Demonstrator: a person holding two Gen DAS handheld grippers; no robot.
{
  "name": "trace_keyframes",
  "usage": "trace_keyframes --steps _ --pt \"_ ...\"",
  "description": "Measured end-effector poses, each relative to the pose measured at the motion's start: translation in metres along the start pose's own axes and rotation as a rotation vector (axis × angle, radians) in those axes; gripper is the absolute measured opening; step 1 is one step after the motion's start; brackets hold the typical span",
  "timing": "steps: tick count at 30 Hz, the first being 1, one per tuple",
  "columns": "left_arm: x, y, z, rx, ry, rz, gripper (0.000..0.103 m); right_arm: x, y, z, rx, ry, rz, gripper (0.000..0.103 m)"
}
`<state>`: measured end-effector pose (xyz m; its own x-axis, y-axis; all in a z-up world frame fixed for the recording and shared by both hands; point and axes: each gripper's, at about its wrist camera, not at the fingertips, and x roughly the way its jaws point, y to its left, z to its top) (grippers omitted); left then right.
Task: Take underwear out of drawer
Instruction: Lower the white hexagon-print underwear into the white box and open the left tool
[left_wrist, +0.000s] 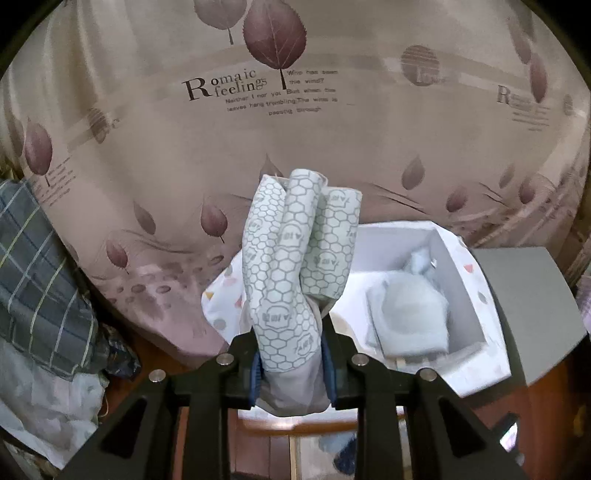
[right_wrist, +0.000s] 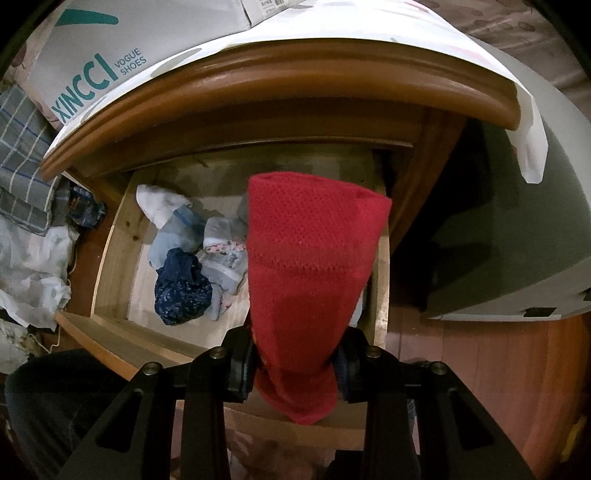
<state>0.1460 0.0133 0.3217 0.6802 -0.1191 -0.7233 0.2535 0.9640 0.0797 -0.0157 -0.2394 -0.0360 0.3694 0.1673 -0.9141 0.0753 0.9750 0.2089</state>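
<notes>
My left gripper (left_wrist: 291, 369) is shut on a folded white garment with a grey honeycomb print (left_wrist: 291, 266), held up in the air in front of a leaf-patterned bed cover. Below and to the right of it stands a white box (left_wrist: 461, 266) with a pale folded garment (left_wrist: 410, 314) inside. My right gripper (right_wrist: 295, 365) is shut on a red knitted garment (right_wrist: 310, 266), held above the open wooden drawer (right_wrist: 114, 251). In the drawer lie a dark blue patterned piece (right_wrist: 181, 291), light blue and grey pieces (right_wrist: 221, 254) and a white one (right_wrist: 159, 203).
A wooden nightstand top (right_wrist: 258, 70) overhangs the drawer, with a XINCCI shoe box (right_wrist: 110, 51) on it. A grey box (right_wrist: 517, 240) stands at the right. Plaid cloth (left_wrist: 37, 273) and white plastic bags (right_wrist: 29, 269) pile up at the left. A dark trouser leg (right_wrist: 55, 398) is at lower left.
</notes>
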Motion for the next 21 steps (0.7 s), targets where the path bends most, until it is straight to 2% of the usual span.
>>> trace_keyframes --steps 3,7,13,18,21 --pt "0.028 -0.004 0.011 0.021 0.022 0.011 0.026 0.000 -0.001 0.001 0.002 0.001 0.008 0.031" --pt "0.079 -0.008 0.018 0.026 0.095 0.007 0.026 0.001 0.000 0.001 0.002 0.005 0.016 0.031" --pt "0.127 -0.006 0.005 0.016 0.166 0.021 0.026 0.002 -0.001 0.002 0.005 0.007 0.023 0.031" --pt "0.143 0.000 -0.005 -0.022 0.187 0.032 0.026 0.003 0.002 0.001 -0.003 0.014 0.026 0.031" --pt "0.146 0.003 -0.006 -0.036 0.196 0.023 0.030 0.004 0.003 0.001 -0.006 0.016 0.026 0.031"
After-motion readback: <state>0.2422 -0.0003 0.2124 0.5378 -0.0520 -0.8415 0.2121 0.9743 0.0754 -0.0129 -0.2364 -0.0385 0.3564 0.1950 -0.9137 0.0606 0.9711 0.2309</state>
